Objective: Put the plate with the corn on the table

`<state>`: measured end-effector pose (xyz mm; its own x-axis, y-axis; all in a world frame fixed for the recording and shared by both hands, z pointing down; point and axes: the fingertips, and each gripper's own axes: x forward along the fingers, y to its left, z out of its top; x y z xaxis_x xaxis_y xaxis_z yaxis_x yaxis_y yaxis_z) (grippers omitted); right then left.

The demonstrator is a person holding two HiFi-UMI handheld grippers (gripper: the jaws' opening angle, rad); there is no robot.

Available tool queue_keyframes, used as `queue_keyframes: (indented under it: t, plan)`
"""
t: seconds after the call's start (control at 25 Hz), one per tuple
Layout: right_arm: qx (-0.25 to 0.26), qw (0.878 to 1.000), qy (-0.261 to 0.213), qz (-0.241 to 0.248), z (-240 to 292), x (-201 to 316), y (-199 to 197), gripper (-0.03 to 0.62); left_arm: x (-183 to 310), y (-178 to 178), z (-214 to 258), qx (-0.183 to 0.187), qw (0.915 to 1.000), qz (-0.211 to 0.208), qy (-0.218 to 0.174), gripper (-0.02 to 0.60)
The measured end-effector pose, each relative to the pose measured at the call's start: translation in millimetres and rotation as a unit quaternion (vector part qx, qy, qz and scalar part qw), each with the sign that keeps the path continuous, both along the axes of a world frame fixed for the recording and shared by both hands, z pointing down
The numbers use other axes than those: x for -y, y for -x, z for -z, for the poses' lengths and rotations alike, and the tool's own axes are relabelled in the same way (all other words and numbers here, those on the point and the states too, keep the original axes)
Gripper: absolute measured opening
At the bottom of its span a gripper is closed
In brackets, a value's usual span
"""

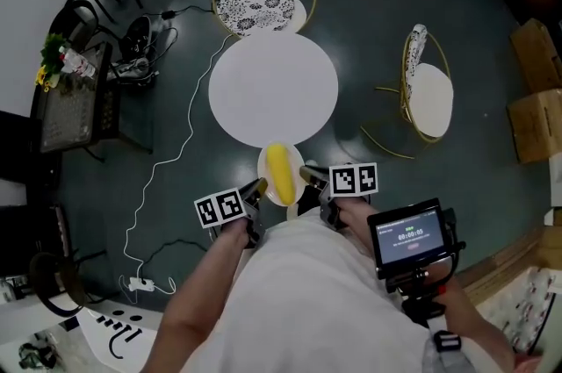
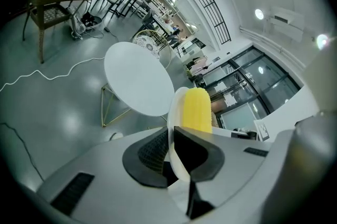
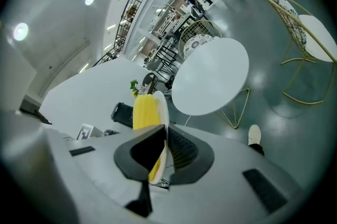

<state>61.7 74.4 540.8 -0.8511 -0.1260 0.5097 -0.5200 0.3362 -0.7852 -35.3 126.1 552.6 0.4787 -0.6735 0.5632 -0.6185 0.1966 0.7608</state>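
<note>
A small white plate (image 1: 266,159) carrying a yellow corn cob (image 1: 280,172) hangs in the air just short of the near edge of the round white table (image 1: 273,88). My left gripper (image 1: 257,188) is shut on the plate's left rim and my right gripper (image 1: 306,175) is shut on its right rim. In the left gripper view the plate (image 2: 175,112) stands edge-on between the jaws with the corn (image 2: 196,109) to its right. In the right gripper view the plate (image 3: 162,111) is clamped edge-on with the corn (image 3: 145,111) to its left, and the table (image 3: 210,77) lies ahead.
A gold wire chair with a patterned cushion (image 1: 255,2) stands behind the table, and another gold chair (image 1: 428,92) is to its right. A white cable (image 1: 165,165) runs over the floor at left. A dark side table (image 1: 68,108) stands far left; cardboard boxes (image 1: 536,104) are at right.
</note>
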Motion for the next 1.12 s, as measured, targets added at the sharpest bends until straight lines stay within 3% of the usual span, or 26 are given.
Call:
queue_keyframes:
  t: [0.52, 0.72, 1.12]
  plan:
    - [0.013, 0.999, 0.018, 0.044, -11.5, 3.8, 52.7, 0.029, -6.1, 47.8, -7.2, 0.009, 0.9984, 0.054, 0.016, 0.040]
    - [0.012, 0.998, 0.029, 0.050, -33.9, 36.5, 81.9, 0.029, 27.1, 77.1, -29.3, 0.009, 0.9981, 0.055, 0.027, 0.040]
    - [0.003, 0.998, 0.042, 0.042, -30.7, 56.7, 104.2, 0.029, 48.3, 100.8, -24.1, 0.008, 0.9981, 0.047, 0.038, 0.040]
